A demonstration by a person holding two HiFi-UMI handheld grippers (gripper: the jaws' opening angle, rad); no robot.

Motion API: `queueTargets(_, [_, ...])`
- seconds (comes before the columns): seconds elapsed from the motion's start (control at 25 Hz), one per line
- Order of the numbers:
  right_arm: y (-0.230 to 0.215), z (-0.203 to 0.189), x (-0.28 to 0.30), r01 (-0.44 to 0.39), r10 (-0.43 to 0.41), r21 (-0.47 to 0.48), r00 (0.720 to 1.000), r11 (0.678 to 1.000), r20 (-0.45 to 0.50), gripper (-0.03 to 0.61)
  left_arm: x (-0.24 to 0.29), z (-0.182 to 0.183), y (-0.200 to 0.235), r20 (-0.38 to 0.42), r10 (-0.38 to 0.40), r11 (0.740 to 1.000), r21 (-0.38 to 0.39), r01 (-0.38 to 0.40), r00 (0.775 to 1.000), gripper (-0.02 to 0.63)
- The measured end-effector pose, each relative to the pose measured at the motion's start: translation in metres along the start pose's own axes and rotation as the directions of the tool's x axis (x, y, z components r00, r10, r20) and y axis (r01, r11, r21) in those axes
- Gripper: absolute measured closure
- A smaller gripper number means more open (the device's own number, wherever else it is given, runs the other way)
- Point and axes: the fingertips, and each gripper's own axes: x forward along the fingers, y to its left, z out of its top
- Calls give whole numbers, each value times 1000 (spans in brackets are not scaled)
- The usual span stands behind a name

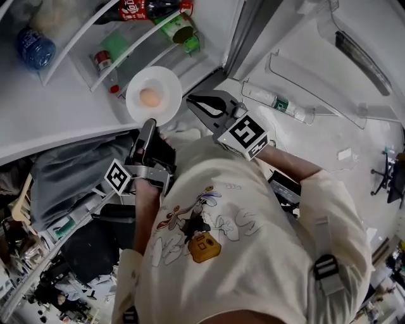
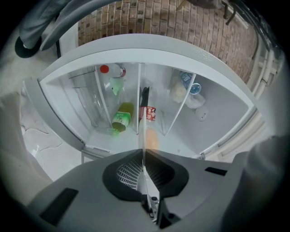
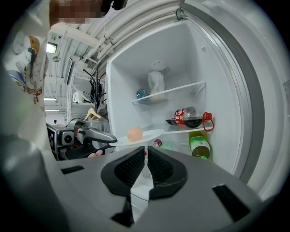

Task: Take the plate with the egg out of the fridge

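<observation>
A white plate [image 1: 154,96] carrying a brown egg [image 1: 149,97] hangs in front of the open fridge's shelves. My left gripper [image 1: 147,125] is shut on the plate's near rim. In the left gripper view the plate [image 2: 144,131] shows edge-on between the pads, the egg [image 2: 152,138] just to its right. My right gripper [image 1: 190,101] sits to the right of the plate, apart from it, jaws together with nothing between them. The right gripper view shows the plate [image 3: 144,135], the egg [image 3: 134,133] and the left gripper [image 3: 93,136] ahead of my right gripper [image 3: 145,156].
Inside the fridge lie a cola bottle [image 1: 142,7] and a green bottle [image 1: 183,33] on glass shelves, and a blue-capped bottle [image 1: 31,44] at far left. The open fridge door [image 1: 316,76] stands to the right, a small bottle [image 1: 278,104] in its rack. Grey clothing [image 1: 69,171] hangs at the left.
</observation>
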Motion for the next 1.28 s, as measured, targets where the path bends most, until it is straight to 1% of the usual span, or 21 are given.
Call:
queueTargets(0.28, [7,5,-3,3,-3,21,1000,1000,13,571,-5,-5,-6,-31,1,1000,-1,-1,1000,591])
queueTargets(0.64, [-2,5,-7,46,-48,65,998,997,28,571,0,-14,-6,-79,17,1000,-5,-17,997,591])
queueTargets(0.84, [-10,4,-14,72,-74,73,997,995,30,571,0,-20,-6,-120,32,999,30,-28,992,591])
queueTargets(1.0, [-14,4,-19,101,-101,32,995,994,12,572,0,-20,-4,-107,31,999,25,-28,994,591])
queueTargets(1.28, [-17,5,-22,90,-92,65,995,994,30,572,-2,-21,-2,-79,29,999,21,-28,996,591])
